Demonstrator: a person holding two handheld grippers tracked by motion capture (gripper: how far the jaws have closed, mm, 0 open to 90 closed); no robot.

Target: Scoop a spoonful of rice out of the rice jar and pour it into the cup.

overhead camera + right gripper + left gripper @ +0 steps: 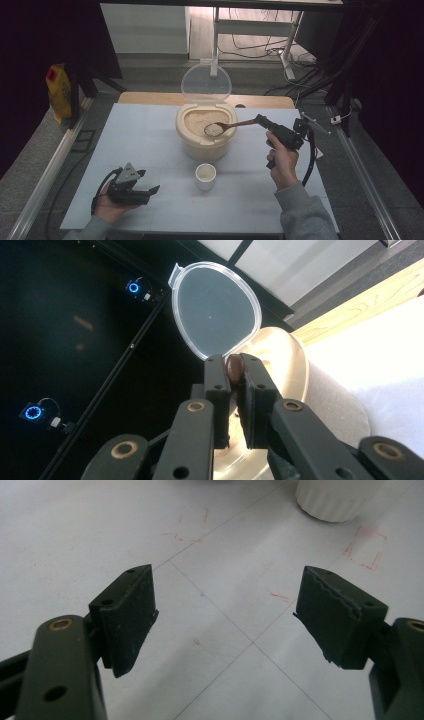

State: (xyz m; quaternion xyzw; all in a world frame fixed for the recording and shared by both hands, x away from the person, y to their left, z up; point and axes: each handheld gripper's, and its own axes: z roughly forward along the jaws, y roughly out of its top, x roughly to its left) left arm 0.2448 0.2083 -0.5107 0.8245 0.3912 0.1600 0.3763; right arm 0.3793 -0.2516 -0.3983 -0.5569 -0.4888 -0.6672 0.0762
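A cream rice container [205,133] stands mid-table with its clear lid [206,82] tipped up behind it. My right gripper [259,120] is shut on the handle of a brown wooden spoon [231,126], whose bowl holds a heap of rice over the container's front rim. In the right gripper view the spoon's handle end [233,367] sits pinched between the pads, with the lid [216,310] beyond. A small white cup [205,176] stands in front of the container. My left gripper [152,189] rests near the table's front left, open and empty, jaws wide [225,625]; the cup's base [337,500] lies ahead of it.
The white table top [145,150] has free room to the left and front. A yellow bag [59,92] stands off the table at the far left. Metal rails [45,175] run along both sides. Red pen marks [367,547] lie near the cup.
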